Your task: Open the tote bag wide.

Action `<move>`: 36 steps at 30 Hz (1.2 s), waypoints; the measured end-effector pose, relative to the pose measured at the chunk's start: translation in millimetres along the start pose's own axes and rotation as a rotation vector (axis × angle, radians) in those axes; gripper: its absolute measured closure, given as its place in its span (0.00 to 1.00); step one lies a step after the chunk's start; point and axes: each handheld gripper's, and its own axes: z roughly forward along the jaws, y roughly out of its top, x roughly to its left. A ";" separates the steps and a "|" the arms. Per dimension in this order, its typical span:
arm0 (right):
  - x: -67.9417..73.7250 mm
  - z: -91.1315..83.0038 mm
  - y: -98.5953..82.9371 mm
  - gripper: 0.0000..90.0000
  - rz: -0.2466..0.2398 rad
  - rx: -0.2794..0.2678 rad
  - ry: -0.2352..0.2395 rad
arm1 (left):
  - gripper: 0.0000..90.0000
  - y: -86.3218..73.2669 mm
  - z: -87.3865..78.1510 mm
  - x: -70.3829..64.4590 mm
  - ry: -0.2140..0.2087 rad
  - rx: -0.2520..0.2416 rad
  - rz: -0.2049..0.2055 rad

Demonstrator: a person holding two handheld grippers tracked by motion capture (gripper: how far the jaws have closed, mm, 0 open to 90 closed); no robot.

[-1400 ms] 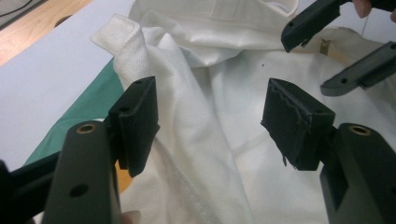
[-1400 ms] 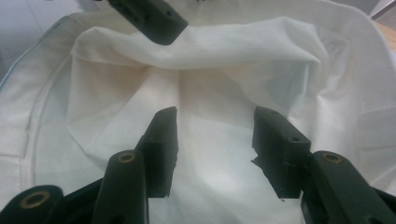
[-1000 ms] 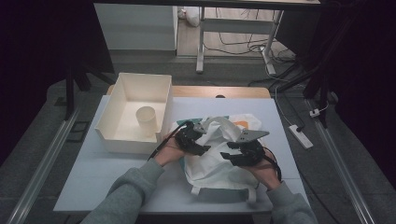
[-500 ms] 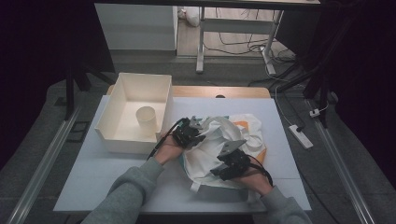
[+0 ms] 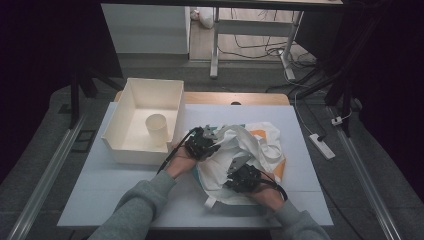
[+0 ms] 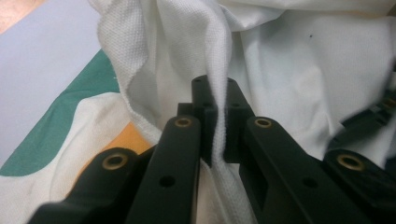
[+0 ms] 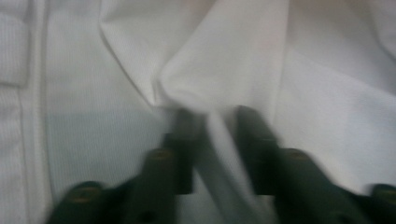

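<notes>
We are pinching a fold of the white bag (image 6: 299,93) in the clenched left gripper (image 6: 215,116); the right gripper (image 7: 215,126) is straddling another ridge nearer us, grip unclear.

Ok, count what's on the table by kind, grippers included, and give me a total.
Grippers: 2, left gripper and right gripper
White fabric bag: 1
White bin: 1
Paper cup, standing in the bin: 1
Total: 5
</notes>
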 end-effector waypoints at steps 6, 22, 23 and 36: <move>-2.3 -14.3 -3.5 0.98 0.005 -0.052 -0.006 | 0.96 -0.3 -1.0 3.1 -0.006 -0.017 -0.016; 15.4 -81.5 -31.6 0.99 0.062 -0.201 0.176 | 0.97 4.4 -13.2 -0.9 0.032 -0.039 -0.017; 17.1 -82.3 -33.3 0.99 0.060 -0.197 0.187 | 0.97 4.2 -12.5 -1.0 0.029 -0.036 -0.015; 9.7 -85.7 -39.0 0.65 0.114 -0.257 0.114 | 0.97 1.1 -5.3 -0.1 0.010 -0.015 -0.014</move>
